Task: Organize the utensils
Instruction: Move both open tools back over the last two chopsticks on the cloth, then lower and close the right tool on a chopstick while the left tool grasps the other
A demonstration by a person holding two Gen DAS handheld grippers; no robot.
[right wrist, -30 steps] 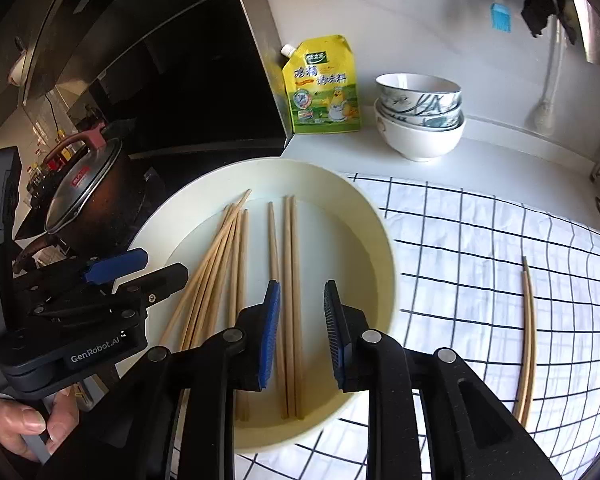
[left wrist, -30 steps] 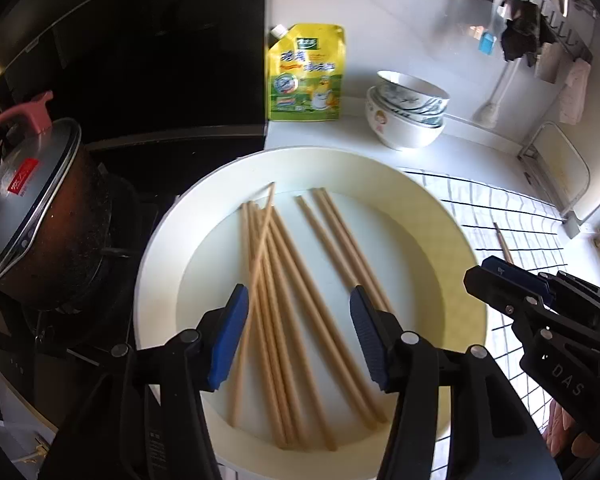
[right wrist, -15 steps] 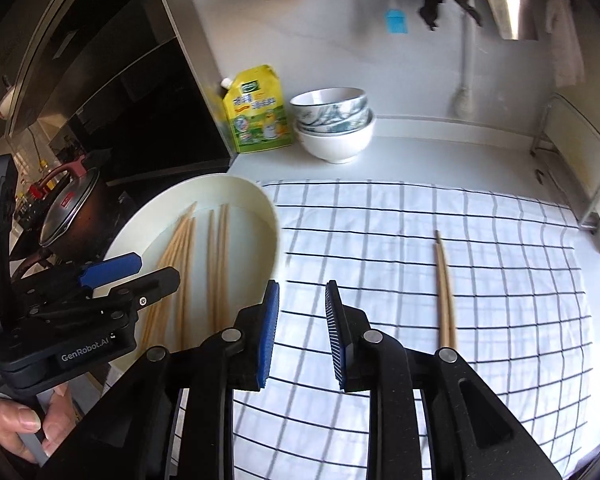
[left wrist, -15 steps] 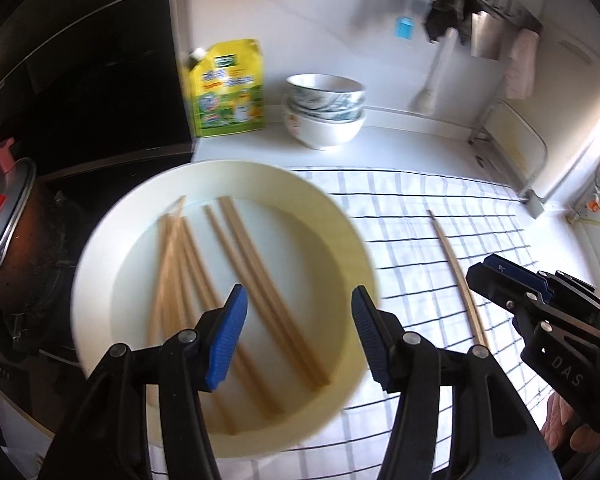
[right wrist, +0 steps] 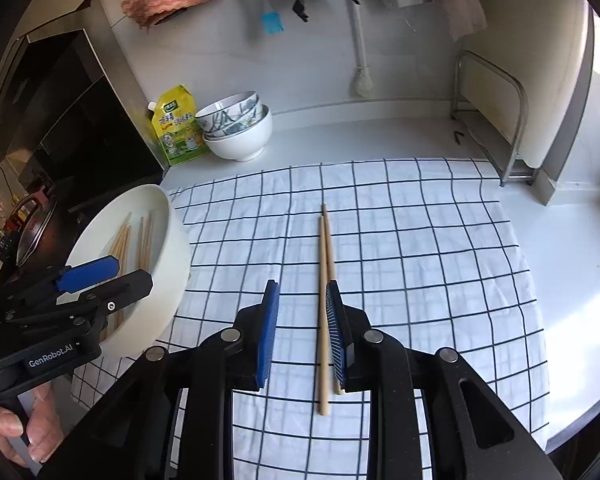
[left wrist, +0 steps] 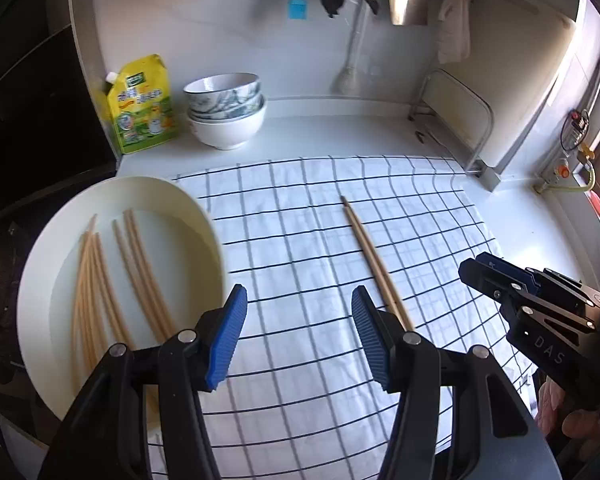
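A pair of wooden chopsticks (left wrist: pixel 374 258) lies on the white checked cloth (left wrist: pixel 300 248); it also shows in the right wrist view (right wrist: pixel 325 280). Several more chopsticks (left wrist: pixel 112 276) lie in a white basin (left wrist: pixel 40 264) at the left, also seen in the right wrist view (right wrist: pixel 172 248). My left gripper (left wrist: pixel 298 320) is open and empty above the cloth, between basin and pair. My right gripper (right wrist: pixel 302 320) is open and empty above the cloth, its right finger over the pair's near half.
Stacked bowls (left wrist: pixel 226 114) and a yellow pouch (left wrist: pixel 142 104) stand at the back of the counter. A metal rack (left wrist: pixel 456 120) stands at the back right. A stove with a pot (right wrist: pixel 30 224) lies to the left. Utensils hang on the wall.
Both grippers have swung right, away from the basin and over the cloth. The chopstick pair on the cloth has come to the middle of both views. Both grippers stay open.
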